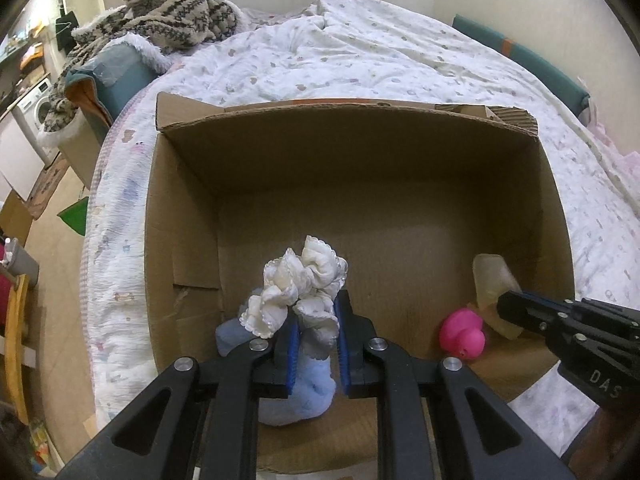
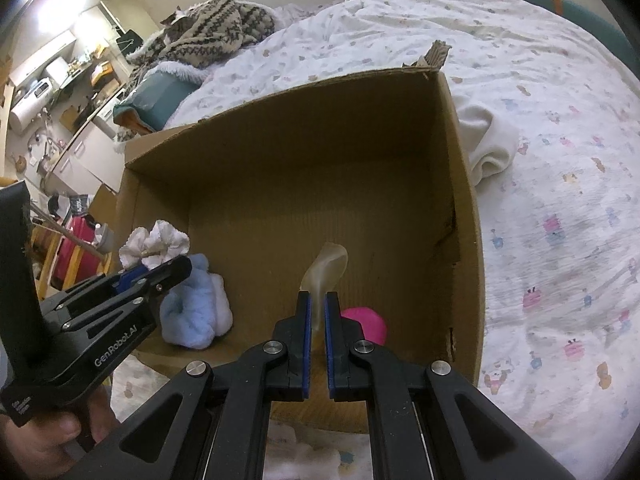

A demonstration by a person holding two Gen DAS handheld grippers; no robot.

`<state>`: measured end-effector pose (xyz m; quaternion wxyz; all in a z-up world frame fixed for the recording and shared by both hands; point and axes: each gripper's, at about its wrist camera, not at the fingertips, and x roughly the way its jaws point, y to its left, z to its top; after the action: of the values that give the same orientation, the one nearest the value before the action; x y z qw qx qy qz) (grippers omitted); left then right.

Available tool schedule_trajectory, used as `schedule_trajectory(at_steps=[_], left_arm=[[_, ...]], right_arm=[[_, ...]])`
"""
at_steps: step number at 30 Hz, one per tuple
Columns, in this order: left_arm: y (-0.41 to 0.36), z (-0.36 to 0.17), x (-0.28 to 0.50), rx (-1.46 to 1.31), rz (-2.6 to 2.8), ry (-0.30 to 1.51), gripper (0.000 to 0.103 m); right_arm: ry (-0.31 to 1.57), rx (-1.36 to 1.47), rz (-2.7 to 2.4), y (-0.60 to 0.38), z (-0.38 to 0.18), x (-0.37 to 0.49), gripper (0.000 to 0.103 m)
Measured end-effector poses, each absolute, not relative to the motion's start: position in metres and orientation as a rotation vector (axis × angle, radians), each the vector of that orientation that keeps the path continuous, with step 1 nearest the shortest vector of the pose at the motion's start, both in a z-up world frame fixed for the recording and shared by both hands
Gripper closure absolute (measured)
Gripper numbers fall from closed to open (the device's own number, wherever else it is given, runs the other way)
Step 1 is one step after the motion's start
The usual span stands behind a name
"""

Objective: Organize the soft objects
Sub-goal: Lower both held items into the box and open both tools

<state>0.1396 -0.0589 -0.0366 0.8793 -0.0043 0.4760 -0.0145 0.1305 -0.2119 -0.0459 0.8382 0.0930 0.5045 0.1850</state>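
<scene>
An open cardboard box (image 1: 280, 148) (image 2: 460, 200) sits on the bed. My left gripper (image 1: 316, 312) is shut on a white frilly scrunchie (image 1: 300, 284) over the box's near left part; the scrunchie also shows in the right wrist view (image 2: 156, 246). Below it lies a light blue fluffy sock (image 1: 300, 392) (image 2: 196, 312). My right gripper (image 2: 318, 300) is shut on a pale translucent soft piece (image 2: 326, 268) (image 1: 492, 280) at the box's near right. A pink rubber duck (image 1: 464, 334) (image 2: 366, 322) sits on the box floor beside it.
The bed has a white patterned duvet (image 1: 360, 52). A cream rolled cloth (image 2: 486, 144) lies outside the box's right wall. A knitted patterned blanket (image 1: 168, 16) is piled at the far left. Floor clutter and a washing machine (image 1: 36, 108) are left of the bed.
</scene>
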Motion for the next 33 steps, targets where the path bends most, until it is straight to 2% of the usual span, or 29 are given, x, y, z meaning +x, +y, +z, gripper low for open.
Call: schedule_trajectory(at_steps=[9,17,21,24,31,33], left_arm=[[-0.0580,-0.0362,0.1398,-0.024,-0.034,0.993,0.088],[-0.0591,-0.0373,0.1388,-0.026,-0.028,1.003,0.081],[-0.0596,-0.0364,0.1379,-0.028,-0.025,1.002,0.068],[-0.0601,-0.0353,0.1373,-0.023,-0.021,0.995,0.062],[-0.0612,-0.0281,0.1347,0.005,-0.021,0.964,0.036],[-0.0602,-0.0278,0.1338,-0.003,-0.017,0.962,0.036]], right_arm=[[1.089,0.198,0.384,-0.2109,-0.0521,0.1332,0.095],[1.096,0.206,0.380,-0.2133,-0.0538,0.1346,0.095],[1.100,0.211,0.381,-0.2134,-0.0544,0.1348,0.095],[1.099,0.210,0.379,-0.2138,-0.0543,0.1344,0.095],[1.090,0.217,0.372,-0.2158,-0.0528,0.1354,0.093],[1.086,0.223,0.372,-0.2164,-0.0519,0.1360,0.087]])
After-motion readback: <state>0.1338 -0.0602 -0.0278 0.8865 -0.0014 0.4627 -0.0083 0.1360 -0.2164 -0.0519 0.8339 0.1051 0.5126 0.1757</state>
